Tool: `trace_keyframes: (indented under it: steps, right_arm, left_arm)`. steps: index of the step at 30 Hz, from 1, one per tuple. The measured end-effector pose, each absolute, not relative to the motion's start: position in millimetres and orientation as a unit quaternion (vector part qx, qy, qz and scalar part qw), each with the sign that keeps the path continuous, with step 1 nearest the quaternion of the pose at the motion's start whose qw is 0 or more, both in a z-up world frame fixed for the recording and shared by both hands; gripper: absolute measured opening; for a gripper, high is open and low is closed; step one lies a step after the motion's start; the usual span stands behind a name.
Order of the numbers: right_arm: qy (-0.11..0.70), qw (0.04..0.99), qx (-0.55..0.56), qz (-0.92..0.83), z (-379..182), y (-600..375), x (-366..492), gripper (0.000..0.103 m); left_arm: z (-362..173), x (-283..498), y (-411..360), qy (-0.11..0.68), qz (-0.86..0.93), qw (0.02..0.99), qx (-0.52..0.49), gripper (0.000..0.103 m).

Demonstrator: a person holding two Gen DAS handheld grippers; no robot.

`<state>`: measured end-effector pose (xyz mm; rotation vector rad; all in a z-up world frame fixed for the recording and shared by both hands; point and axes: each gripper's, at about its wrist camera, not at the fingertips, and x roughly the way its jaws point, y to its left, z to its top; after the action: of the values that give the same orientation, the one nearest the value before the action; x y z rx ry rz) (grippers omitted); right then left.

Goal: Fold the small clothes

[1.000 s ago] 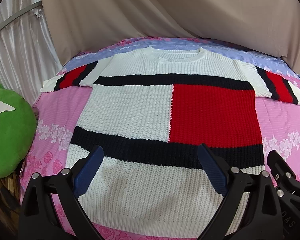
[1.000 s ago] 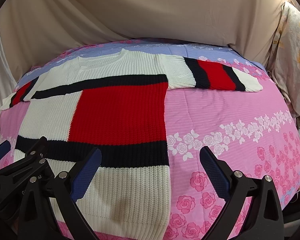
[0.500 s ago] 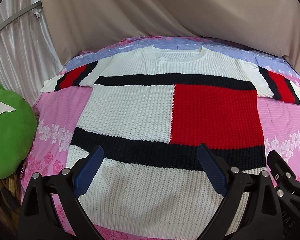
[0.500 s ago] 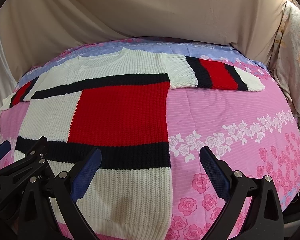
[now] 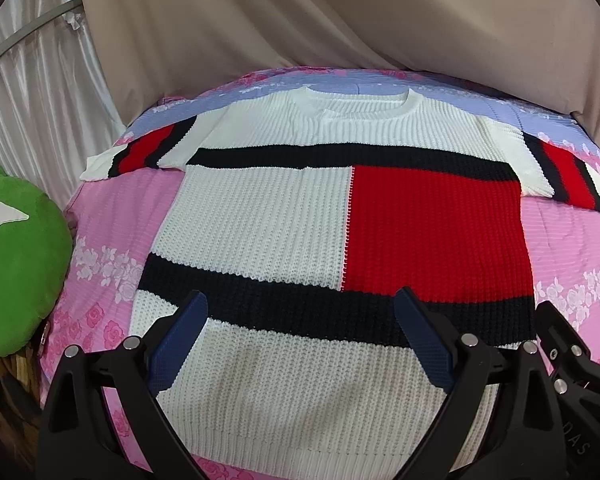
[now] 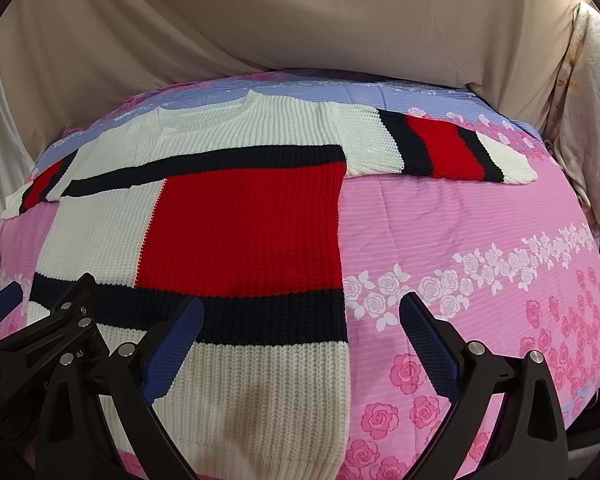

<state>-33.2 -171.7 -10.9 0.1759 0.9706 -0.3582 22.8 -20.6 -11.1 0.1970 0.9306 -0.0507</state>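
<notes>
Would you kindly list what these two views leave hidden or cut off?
- Sweater hem corners: left wrist view, behind the left gripper.
- Its left sleeve end: right wrist view, squeezed at the frame edge.
- Green plush: cut off by the left edge.
- Bedspread front edge: behind the right gripper.

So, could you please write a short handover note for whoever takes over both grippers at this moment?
Left gripper: open, empty, above the lower part of the sweater.
Right gripper: open, empty, over the sweater's right side edge, one finger above the knit and the other above the pink bedspread.
The sweater lies flat on the bedspread, collar away from you, both sleeves spread sideways, hem nearest you.
Done: garment laid out flat. No fold made yet.
Left: all folds, probably sleeves and sides inward first, then hem toward the collar.
</notes>
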Motion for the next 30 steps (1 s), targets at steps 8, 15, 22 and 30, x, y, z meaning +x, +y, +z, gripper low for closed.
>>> trace_keyframes:
  steps: [8, 15, 22, 30]
  right_arm:
    - [0.463, 0.860, 0.115, -0.180, -18, -217, -22, 0.096]
    - [0.434, 0.838, 0.179, -0.278, -21, -397, -8, 0.094]
    - [0.440, 0.774, 0.287, -0.353, -58, -572, 24, 0.077]
    - [0.437, 0.748, 0.332, -0.373, -88, -632, 43, 0.069]
  left_arm:
    - [-13, 36, -25, 0.459, -0.024, 0.884, 0.091, 0.092]
    - [-16, 55, -15, 0.469, 0.001, 0.880, 0.078, 0.093]
    - [-27, 70, -11, 0.486, 0.029, 0.869, 0.091, 0.093]
    - [-36, 78, -31, 0.495, 0.023, 0.860, 0.124, 0.093]
